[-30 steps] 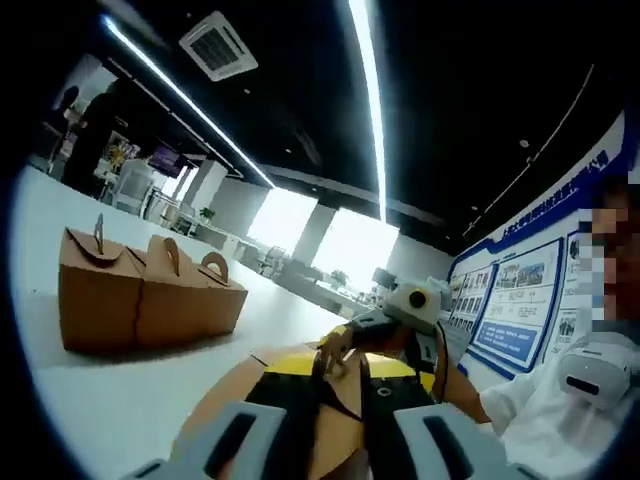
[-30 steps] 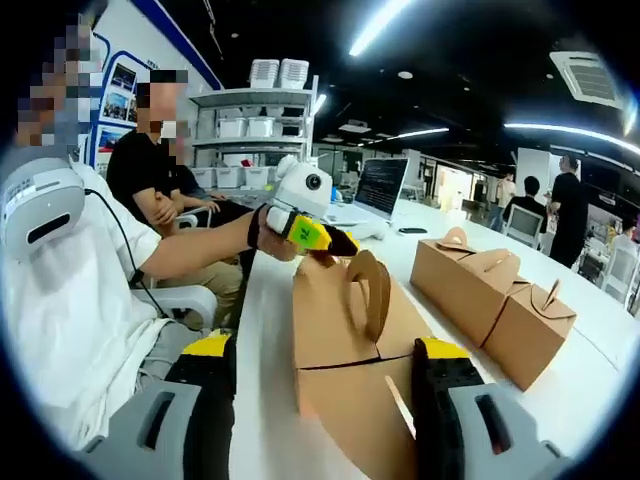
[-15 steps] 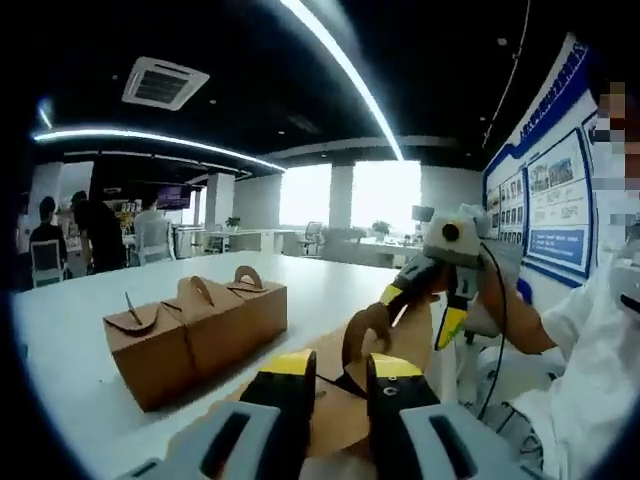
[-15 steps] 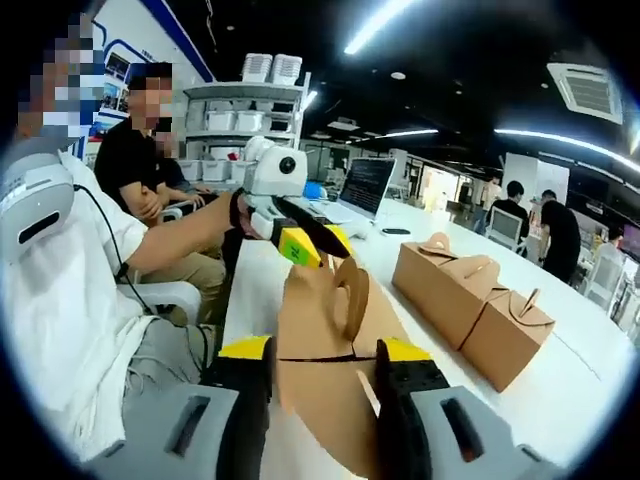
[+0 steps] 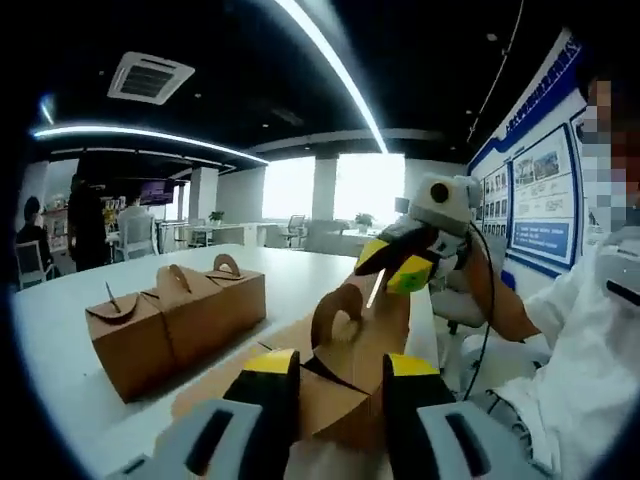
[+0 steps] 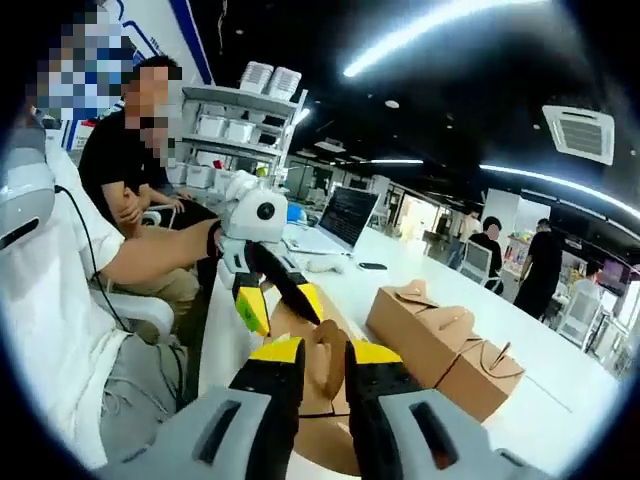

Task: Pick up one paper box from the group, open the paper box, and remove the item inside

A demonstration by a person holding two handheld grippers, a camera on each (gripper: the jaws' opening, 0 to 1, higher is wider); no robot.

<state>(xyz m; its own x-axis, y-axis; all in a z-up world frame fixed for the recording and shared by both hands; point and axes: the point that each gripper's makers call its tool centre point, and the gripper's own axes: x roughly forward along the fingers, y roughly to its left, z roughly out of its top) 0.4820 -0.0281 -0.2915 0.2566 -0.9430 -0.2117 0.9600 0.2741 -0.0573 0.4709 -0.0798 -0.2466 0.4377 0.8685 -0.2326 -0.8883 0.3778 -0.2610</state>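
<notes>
Brown paper box [image 5: 350,385] on desk [image 5: 60,330], between both hand-held grippers. Left hand-held gripper [image 5: 340,375] clamped on box body; right hand-held gripper [image 6: 318,352] clamped on upright handle flap, dead ahead. Spare boxes [image 6: 440,340] near, aside

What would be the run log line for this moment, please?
stage: opening box | left gripper: shut on held paper box | right gripper: shut on box handle | other paper boxes: untouched on table

Brown box [image 5: 345,385]; yellow-tipped blk tools [image 6: 320,385].
</notes>
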